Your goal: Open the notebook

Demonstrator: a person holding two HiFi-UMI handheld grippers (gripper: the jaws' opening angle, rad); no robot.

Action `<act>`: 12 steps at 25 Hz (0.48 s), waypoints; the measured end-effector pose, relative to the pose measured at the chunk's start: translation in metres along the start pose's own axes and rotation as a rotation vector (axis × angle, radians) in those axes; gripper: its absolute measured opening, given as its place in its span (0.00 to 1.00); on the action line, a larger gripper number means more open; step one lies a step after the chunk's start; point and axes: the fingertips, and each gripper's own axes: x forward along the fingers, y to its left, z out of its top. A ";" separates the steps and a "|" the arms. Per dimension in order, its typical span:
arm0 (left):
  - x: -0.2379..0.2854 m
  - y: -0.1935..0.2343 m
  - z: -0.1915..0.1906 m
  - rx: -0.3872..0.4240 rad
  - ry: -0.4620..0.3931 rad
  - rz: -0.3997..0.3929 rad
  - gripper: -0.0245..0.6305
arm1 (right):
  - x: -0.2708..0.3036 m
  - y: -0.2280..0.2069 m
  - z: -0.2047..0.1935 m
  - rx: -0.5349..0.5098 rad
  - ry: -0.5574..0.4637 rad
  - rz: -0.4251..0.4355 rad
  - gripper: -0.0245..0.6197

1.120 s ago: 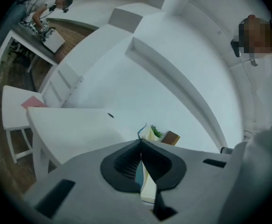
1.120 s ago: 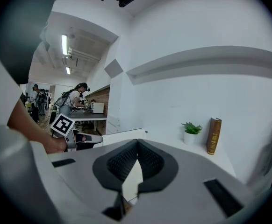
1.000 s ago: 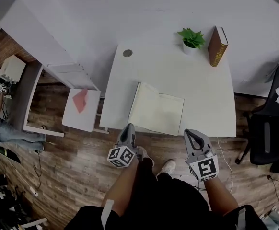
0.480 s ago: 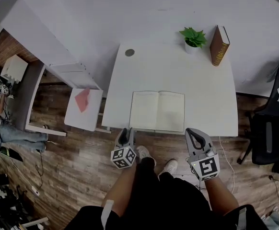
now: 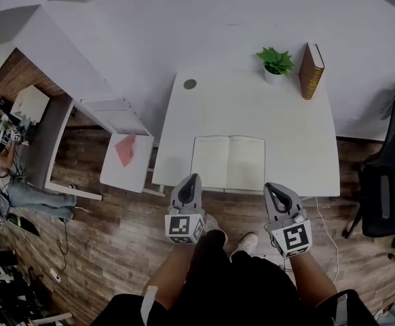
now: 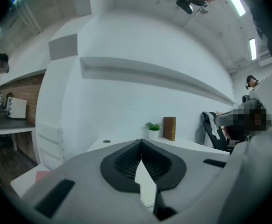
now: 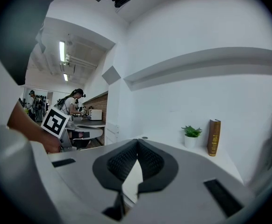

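We saw the notebook [image 5: 228, 162] lying open and flat at the near edge of the table [image 5: 299, 134]. Our left gripper [image 5: 192, 179] and right gripper [image 5: 274, 188] hung just off that edge, jaws together, both empty.

Office-like lab, white desk [image 5: 252, 114], black office chair [image 5: 377, 195], cluttered workbench [image 5: 51, 141], ceiling strip lights [image 7: 61, 51]

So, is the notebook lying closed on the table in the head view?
No, the notebook lies open and flat near the front edge of the table, with both pale pages facing up.
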 end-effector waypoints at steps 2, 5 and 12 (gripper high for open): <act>-0.001 -0.017 0.014 0.022 -0.017 -0.053 0.05 | -0.002 0.001 0.005 -0.024 -0.013 -0.002 0.04; -0.003 -0.041 0.028 0.043 -0.036 -0.117 0.05 | -0.004 -0.002 0.009 -0.058 -0.007 -0.020 0.04; -0.012 -0.063 0.026 0.042 -0.015 -0.178 0.05 | -0.010 -0.007 0.031 -0.045 -0.057 -0.047 0.04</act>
